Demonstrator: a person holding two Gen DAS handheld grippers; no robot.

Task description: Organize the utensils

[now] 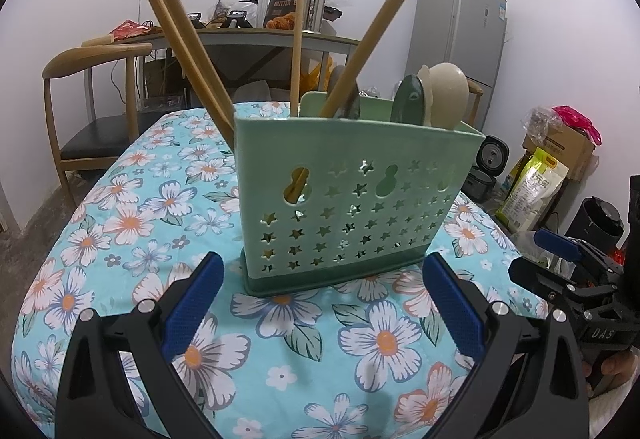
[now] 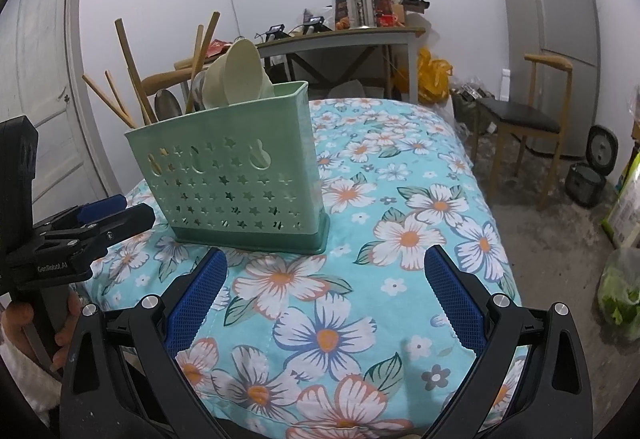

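A green perforated utensil holder (image 1: 344, 199) stands upright on the floral tablecloth (image 1: 132, 223). It holds several wooden chopsticks (image 1: 188, 35), cream spoons (image 1: 446, 91) and a dark green spoon (image 1: 408, 101). My left gripper (image 1: 322, 271) is open and empty just in front of the holder. In the right wrist view the holder (image 2: 236, 167) stands ahead and left of my right gripper (image 2: 326, 263), which is open and empty above the cloth. Each gripper shows in the other's view: the right gripper (image 1: 560, 251), the left gripper (image 2: 100, 215).
A wooden chair (image 1: 92, 99) stands left of the table, another chair (image 2: 528, 123) right. A cluttered side table (image 1: 256, 35) and a fridge (image 1: 460, 27) are behind. Rice cookers (image 2: 592, 167), bags and boxes (image 1: 560, 159) lie on the floor at right.
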